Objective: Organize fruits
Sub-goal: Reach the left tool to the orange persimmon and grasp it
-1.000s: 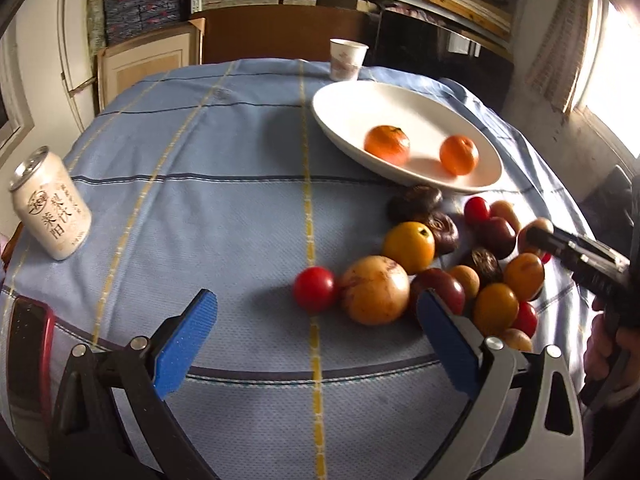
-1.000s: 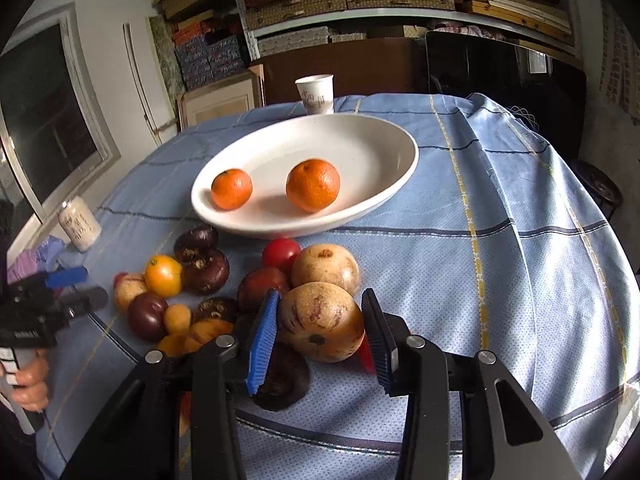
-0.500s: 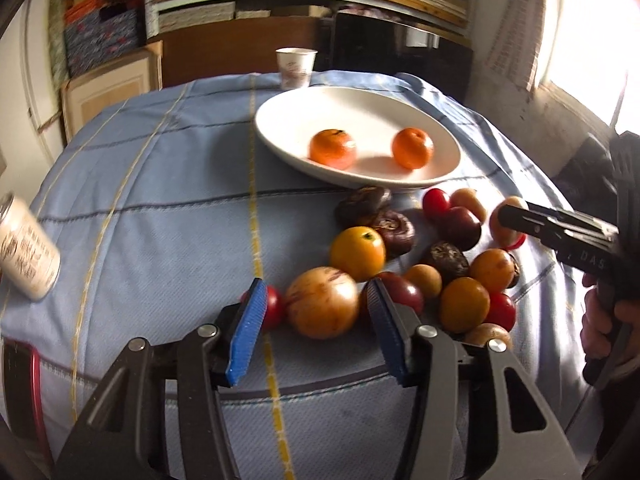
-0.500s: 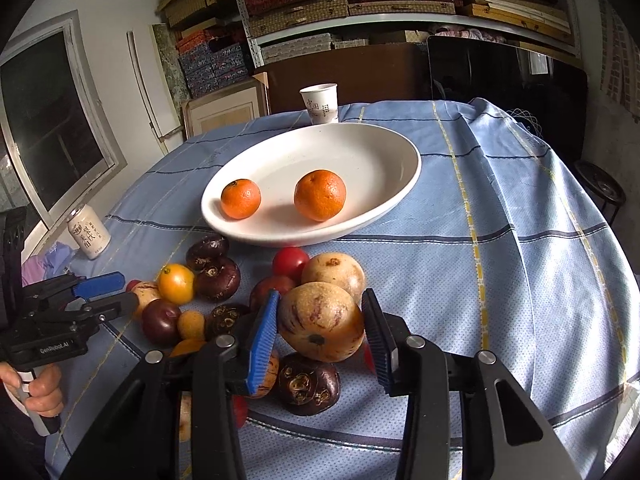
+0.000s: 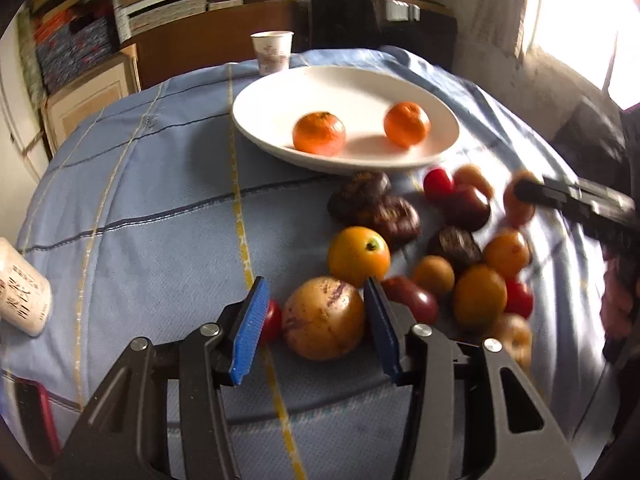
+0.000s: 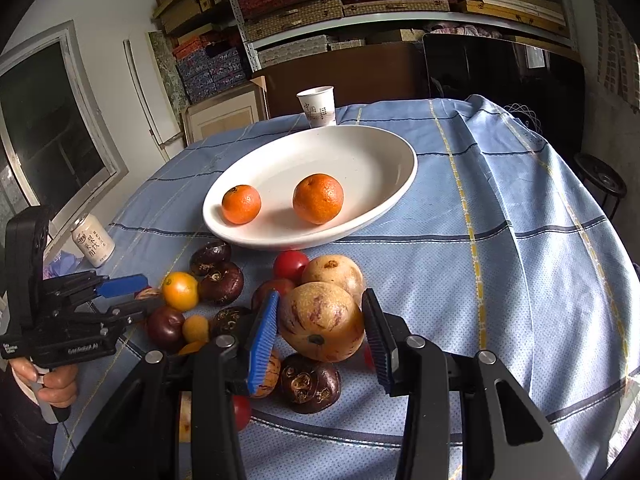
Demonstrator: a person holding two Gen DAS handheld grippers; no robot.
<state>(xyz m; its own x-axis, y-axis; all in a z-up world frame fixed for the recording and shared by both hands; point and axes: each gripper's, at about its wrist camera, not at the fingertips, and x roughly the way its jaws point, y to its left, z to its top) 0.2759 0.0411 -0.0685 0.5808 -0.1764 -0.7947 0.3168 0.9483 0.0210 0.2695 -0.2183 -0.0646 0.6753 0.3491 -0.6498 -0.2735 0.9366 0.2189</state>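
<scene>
A white oval dish [image 5: 280, 92] [image 6: 360, 152] holds two tangerines [image 5: 319, 133] [image 6: 318, 198]. A heap of mixed fruit lies on the blue cloth in front of it. My left gripper [image 5: 316, 320] is shut on a tan speckled melon [image 5: 324, 318], with a red tomato [image 5: 272, 320] behind its left pad. My right gripper [image 6: 320, 330] is shut on another tan speckled melon [image 6: 320, 326], held above the heap. The left gripper also shows in the right wrist view [image 6: 120, 296], the right one in the left wrist view [image 5: 524, 192].
A paper cup [image 5: 272, 52] [image 6: 318, 106] stands behind the dish. A drink can [image 5: 20, 288] [image 6: 92, 240] stands at the table's left. A red phone [image 5: 32, 420] lies at the near left edge. Shelves and boxes line the far wall.
My left gripper moved forward to the heap and closed from wide open onto the melon. My right gripper lifted its melon a little higher.
</scene>
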